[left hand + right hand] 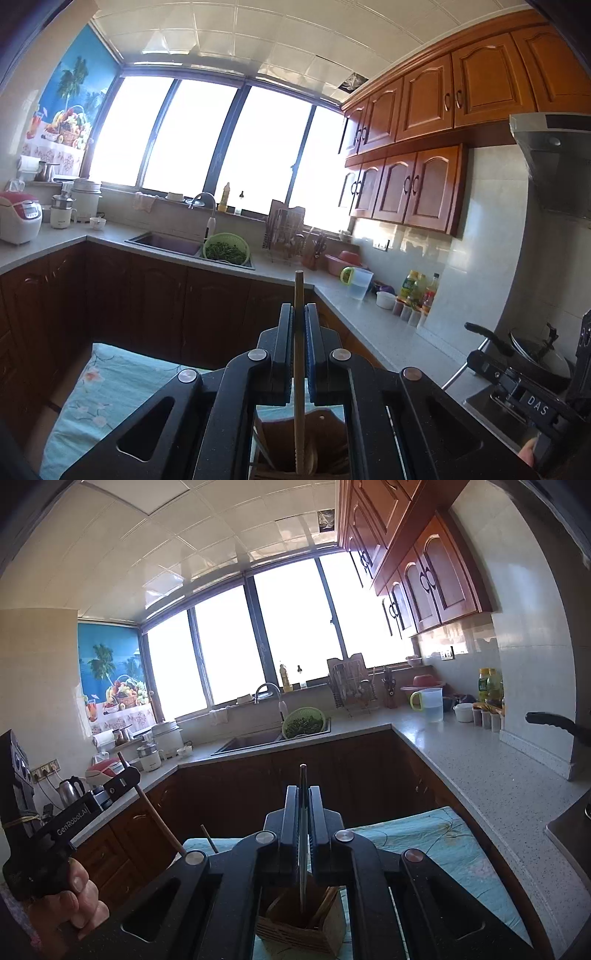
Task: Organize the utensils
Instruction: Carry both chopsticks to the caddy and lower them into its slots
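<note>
My left gripper [299, 314] is shut on a wooden utensil handle [299, 291] that stands upright, its lower end inside a wooden utensil holder [325, 432] below the jaws. My right gripper [303, 797] is shut on a thin dark metal utensil [303, 775], also upright, its lower end in the same wooden holder [295, 930], which holds other wooden utensils. The left gripper [122, 775] shows at the left of the right wrist view, clamping the wooden handle [159, 819]. The right gripper's body [517, 391] shows at the right of the left wrist view.
The holder stands on a light blue floral cloth [110, 384]. An L-shaped grey counter [480, 775] runs behind, with a sink [166, 242], a green colander [226, 249], a dish rack [284, 236], a jug [358, 282], bottles [413, 288] and a pan handle [554, 722].
</note>
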A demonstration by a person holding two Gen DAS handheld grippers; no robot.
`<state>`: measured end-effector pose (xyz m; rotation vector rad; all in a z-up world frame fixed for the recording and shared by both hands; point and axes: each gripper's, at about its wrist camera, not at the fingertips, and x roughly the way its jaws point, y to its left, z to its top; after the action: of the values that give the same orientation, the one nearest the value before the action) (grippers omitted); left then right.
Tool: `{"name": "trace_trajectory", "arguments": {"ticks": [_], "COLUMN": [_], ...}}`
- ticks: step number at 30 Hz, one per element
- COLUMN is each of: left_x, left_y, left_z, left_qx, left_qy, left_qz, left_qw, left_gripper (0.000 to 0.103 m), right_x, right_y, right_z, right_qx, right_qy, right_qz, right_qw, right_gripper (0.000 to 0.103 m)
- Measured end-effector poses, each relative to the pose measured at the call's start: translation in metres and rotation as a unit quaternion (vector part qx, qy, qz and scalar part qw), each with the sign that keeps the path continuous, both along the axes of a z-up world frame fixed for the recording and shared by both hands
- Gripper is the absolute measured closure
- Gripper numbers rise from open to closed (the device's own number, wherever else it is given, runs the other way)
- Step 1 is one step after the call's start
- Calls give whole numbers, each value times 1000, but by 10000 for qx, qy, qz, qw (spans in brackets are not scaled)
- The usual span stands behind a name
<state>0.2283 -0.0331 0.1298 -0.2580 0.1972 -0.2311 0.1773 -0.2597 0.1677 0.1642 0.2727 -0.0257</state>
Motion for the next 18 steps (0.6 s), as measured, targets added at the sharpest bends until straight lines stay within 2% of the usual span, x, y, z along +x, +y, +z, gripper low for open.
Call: {"name": "trace_trajectory", "arguments": {"ticks": [7,13,18], "left_x": [21,25,23], "left_y": [-26,-39,-33], "left_z": [-46,-64,-68], "left_qx": [-32,19,109], "left_qy": [112,220,395], "left_qz": [234,120,-8], "left_qw": [9997,9997,9992], "left_gripper": [99,99,99], "right_x": [14,13,16], "right_y": [-3,-4,-6], "right_z": [-31,-47,-62], "right_qx": [21,81,141], "right_qy": [210,341,520], "right_qz": [-54,-51,-45], "right_qw": [9998,9994,9985], "right_gripper": [99,99,99]}}
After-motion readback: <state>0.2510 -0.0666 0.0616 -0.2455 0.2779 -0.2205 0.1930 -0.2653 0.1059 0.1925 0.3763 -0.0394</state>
